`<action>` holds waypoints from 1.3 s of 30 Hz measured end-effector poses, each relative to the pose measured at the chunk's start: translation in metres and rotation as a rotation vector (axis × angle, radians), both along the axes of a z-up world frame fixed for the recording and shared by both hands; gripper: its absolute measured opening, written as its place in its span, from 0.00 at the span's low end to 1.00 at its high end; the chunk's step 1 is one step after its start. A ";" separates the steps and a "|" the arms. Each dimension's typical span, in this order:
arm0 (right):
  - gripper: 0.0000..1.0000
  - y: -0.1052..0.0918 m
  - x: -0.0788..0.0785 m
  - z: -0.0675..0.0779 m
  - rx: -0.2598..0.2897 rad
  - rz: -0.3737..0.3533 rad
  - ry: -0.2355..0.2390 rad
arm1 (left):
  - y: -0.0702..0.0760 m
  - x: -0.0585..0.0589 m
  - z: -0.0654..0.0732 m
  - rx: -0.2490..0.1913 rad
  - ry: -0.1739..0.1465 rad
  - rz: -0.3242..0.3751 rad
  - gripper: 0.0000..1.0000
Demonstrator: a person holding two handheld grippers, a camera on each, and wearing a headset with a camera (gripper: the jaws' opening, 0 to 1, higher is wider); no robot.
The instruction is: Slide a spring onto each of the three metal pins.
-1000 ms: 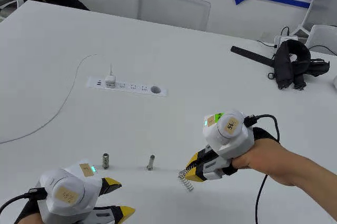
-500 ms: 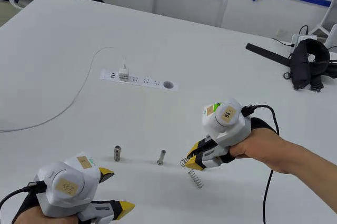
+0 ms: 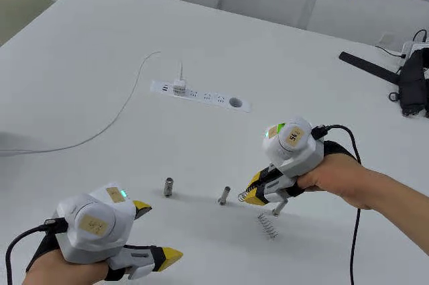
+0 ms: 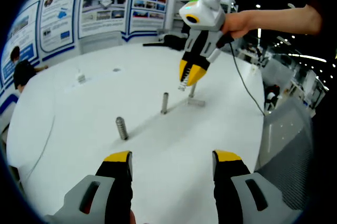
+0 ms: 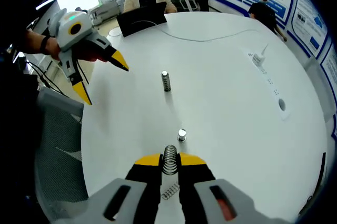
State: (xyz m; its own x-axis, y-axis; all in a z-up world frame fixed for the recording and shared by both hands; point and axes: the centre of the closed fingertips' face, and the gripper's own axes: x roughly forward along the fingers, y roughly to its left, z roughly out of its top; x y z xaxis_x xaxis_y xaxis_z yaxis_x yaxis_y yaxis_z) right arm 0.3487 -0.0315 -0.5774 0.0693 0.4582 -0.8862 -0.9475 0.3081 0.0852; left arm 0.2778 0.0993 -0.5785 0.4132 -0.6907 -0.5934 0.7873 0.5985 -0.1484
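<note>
Second spring going on, I reckon.
By the table's (image 3: 80,77) near edge my left gripper (image 3: 159,231) hangs open; the right gripper (image 3: 249,196) pinches a spring (image 5: 169,161) just short of the bare middle pin (image 3: 224,195). Next: line up, lower.

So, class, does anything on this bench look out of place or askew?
A loose spring lies flat on the table beside the end pin, threaded on nothing. The right tongs are shut on a second spring. Nothing else looks odd.
</note>
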 end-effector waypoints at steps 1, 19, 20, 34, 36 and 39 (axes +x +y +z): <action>0.13 0.001 0.001 -0.001 -0.001 0.002 0.001 | 0.001 0.000 0.000 -0.001 0.001 0.001 0.63; 0.13 0.008 0.019 -0.009 -0.013 0.028 0.009 | 0.004 0.002 -0.003 -0.010 0.020 0.022 0.65; 0.13 0.008 0.020 -0.009 -0.013 0.029 0.009 | 0.004 0.002 -0.003 -0.011 0.020 0.022 0.65; 0.13 0.017 0.020 -0.013 -0.021 0.057 0.019 | 0.006 0.000 -0.005 -0.017 0.035 0.027 0.65; 0.13 0.018 0.021 -0.014 -0.022 0.059 0.019 | 0.007 0.000 -0.005 -0.018 0.036 0.028 0.65; 0.13 0.020 0.020 -0.016 -0.026 0.063 0.024 | 0.008 0.000 -0.005 -0.018 0.037 0.031 0.64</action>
State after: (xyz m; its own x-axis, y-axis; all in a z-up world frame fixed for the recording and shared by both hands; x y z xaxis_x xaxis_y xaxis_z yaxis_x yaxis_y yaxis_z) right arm 0.3687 -0.0113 -0.5934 0.0192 0.4378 -0.8989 -0.9629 0.2502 0.1013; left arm 0.2775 0.1076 -0.5839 0.4126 -0.6885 -0.5964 0.7620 0.6196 -0.1882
